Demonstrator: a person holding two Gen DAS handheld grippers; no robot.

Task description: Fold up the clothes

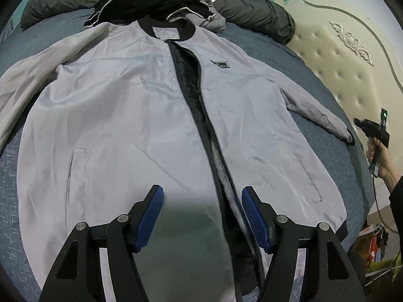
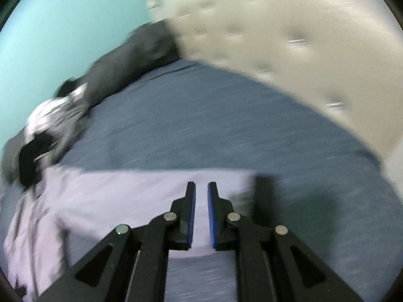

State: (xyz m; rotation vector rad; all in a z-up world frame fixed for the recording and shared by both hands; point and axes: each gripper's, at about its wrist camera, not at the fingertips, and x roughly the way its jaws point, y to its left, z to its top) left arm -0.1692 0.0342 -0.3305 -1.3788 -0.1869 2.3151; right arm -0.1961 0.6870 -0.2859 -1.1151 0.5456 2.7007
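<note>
A light grey zip jacket (image 1: 131, 115) with a black collar lies face up and spread flat on the blue bed (image 1: 325, 151). Its zip is partly undone. My left gripper (image 1: 202, 192) hovers open over the jacket's lower front, one blue pad either side of the zip, with nothing between them. The jacket's right sleeve (image 1: 325, 120) stretches out to the right, ending in a black cuff. My right gripper (image 1: 359, 122), held by a hand, is just beyond that cuff and apart from it. In the blurred right wrist view, this gripper (image 2: 201, 185) is shut above the sleeve (image 2: 141, 196), holding nothing.
A heap of black, white and grey clothes (image 1: 161, 0) lies beyond the jacket's collar, in front of a dark grey duvet (image 1: 254, 12). A cream tufted headboard (image 1: 347, 70) stands at the right. Coloured clutter (image 1: 375, 249) sits on the floor off the bed's right edge.
</note>
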